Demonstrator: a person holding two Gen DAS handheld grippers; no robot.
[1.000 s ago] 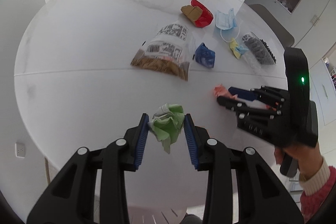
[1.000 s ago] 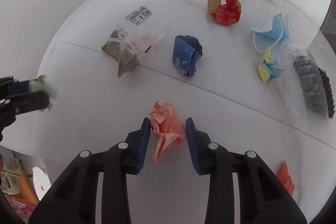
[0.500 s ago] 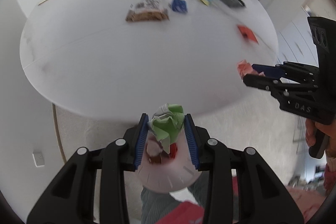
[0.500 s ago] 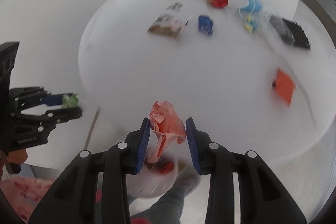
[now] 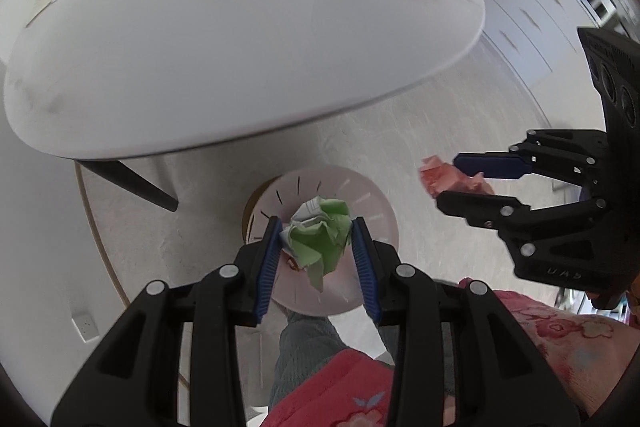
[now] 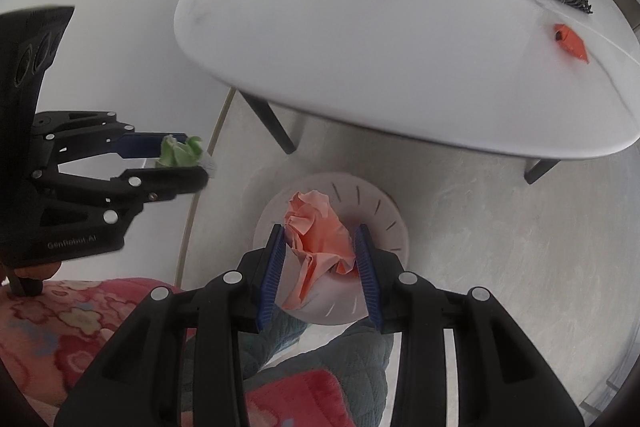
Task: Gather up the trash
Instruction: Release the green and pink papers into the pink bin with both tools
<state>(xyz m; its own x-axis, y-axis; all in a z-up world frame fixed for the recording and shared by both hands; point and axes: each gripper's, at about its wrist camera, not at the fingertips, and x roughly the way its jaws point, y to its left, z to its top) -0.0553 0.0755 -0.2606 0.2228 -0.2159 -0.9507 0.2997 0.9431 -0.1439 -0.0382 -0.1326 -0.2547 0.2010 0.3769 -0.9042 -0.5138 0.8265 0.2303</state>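
Two wads clamped: I'm holding green wad (image 5: 320,235) in left gripper (image 5: 316,251), pink wad (image 6: 320,235) in right gripper (image 6: 320,255). Bin (image 5: 376,211) lying directly below both; left sitting more centred.

The left gripper (image 5: 316,247) is holding a crumpled green paper (image 5: 320,239) over a pale bin (image 5: 372,203), while the right gripper (image 5: 448,183) is pinching pink paper (image 5: 440,175) beside the worktop (image 5: 240,67).

Crumpled green paper (image 5: 320,237), crumpled pink paper (image 6: 320,227), smooth glossy white table (image 5: 240,67), matt black plastic gripper (image 5: 316,247)
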